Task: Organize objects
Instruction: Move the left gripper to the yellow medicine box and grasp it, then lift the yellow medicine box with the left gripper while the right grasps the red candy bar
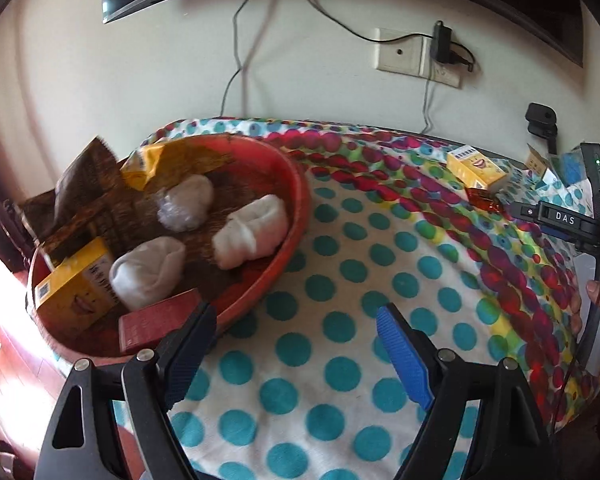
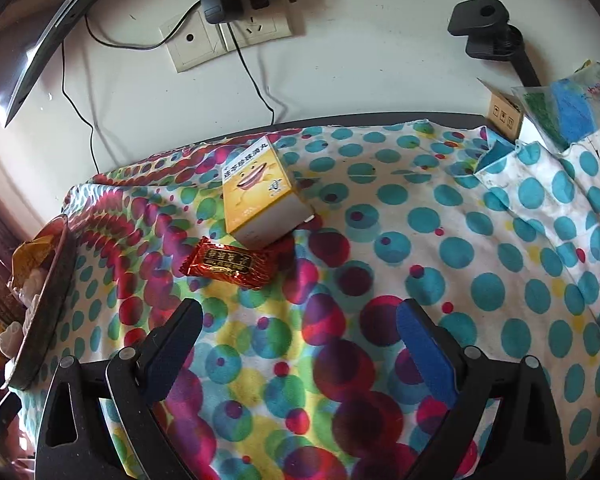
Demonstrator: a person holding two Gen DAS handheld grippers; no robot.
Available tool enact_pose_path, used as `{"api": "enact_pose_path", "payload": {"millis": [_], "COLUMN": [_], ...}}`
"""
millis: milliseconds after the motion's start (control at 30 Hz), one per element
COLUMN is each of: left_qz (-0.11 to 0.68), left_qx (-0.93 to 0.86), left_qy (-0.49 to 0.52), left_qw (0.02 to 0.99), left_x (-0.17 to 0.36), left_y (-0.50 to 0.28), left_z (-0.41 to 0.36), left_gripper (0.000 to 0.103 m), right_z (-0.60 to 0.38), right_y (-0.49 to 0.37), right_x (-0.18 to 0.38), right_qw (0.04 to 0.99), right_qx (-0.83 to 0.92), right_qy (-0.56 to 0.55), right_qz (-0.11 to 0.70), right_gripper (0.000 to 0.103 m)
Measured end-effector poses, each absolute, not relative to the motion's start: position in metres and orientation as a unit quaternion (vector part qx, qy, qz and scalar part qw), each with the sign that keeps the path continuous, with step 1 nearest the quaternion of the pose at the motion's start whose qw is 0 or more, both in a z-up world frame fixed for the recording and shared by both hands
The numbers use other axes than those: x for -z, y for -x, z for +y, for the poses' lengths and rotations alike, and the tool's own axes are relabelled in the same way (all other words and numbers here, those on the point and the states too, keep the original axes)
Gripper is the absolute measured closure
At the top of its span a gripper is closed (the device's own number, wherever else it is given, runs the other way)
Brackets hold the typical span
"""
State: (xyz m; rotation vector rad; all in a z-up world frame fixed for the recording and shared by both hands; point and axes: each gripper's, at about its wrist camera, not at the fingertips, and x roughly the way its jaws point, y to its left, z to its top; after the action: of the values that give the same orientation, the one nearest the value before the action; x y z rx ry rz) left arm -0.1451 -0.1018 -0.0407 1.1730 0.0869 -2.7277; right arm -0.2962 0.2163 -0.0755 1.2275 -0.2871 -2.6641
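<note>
One yellow smiling-mouth box (image 2: 262, 192)

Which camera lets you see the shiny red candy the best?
The right wrist view. The red candy lies close and sharp there, gold label showing, in front of the yellow box on the spotted cloth. In the left wrist view it is only a small red shape far off, by that same box.

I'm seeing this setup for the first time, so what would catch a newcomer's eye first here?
First the polka-dot cloth that covers the whole table. Then the red basket at its left end, filled with white wrapped bundles and boxes. Out on the cloth lie a yellow box and, touching its near corner, a red candy wrapper, ahead of the right gripper, whose jaws are open.
</note>
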Motion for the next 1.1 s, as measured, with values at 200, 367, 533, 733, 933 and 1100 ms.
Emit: {"api": "enact_pose_path", "payload": {"millis": [200,367,533,733,933,1100], "left_qz": [0.041,0.001,0.056,0.081,0.084,0.08], "left_qx": [0.914,0.92,0.9,0.895,0.882,0.885], "left_qy": [-0.404,-0.392,-0.432,-0.439,-0.464,-0.456], "left_qw": [0.008,0.022,-0.009,0.016,0.031,0.041], "left_x": [0.029,0.005,0.012,0.04,0.072,0.081], "left_y": [0.21,0.288,0.366,0.417,0.437,0.44], "left_z": [-0.057,-0.02,0.017,0.051,0.063,0.059], "left_gripper": [0.018,0.018,0.018,0.018,0.018,0.05], "right_z": [0.231,0.249,0.253,0.283,0.296,0.297], "right_y": [0.289,0.286,0.285,0.265,0.269,0.276], "right_x": [0.074,0.078,0.078,0.074,0.077,0.077], "right_qw": [0.089,0.062,0.07,0.024,-0.001,-0.004], "right_qx": [0.902,0.899,0.898,0.904,0.899,0.9], "right_qy": [-0.402,-0.401,-0.396,-0.358,-0.353,-0.353], "right_qz": [-0.13,-0.165,-0.177,-0.232,-0.258,-0.257], "right_gripper": [0.005,0.004,0.003,0.002,0.002,0.002]}}
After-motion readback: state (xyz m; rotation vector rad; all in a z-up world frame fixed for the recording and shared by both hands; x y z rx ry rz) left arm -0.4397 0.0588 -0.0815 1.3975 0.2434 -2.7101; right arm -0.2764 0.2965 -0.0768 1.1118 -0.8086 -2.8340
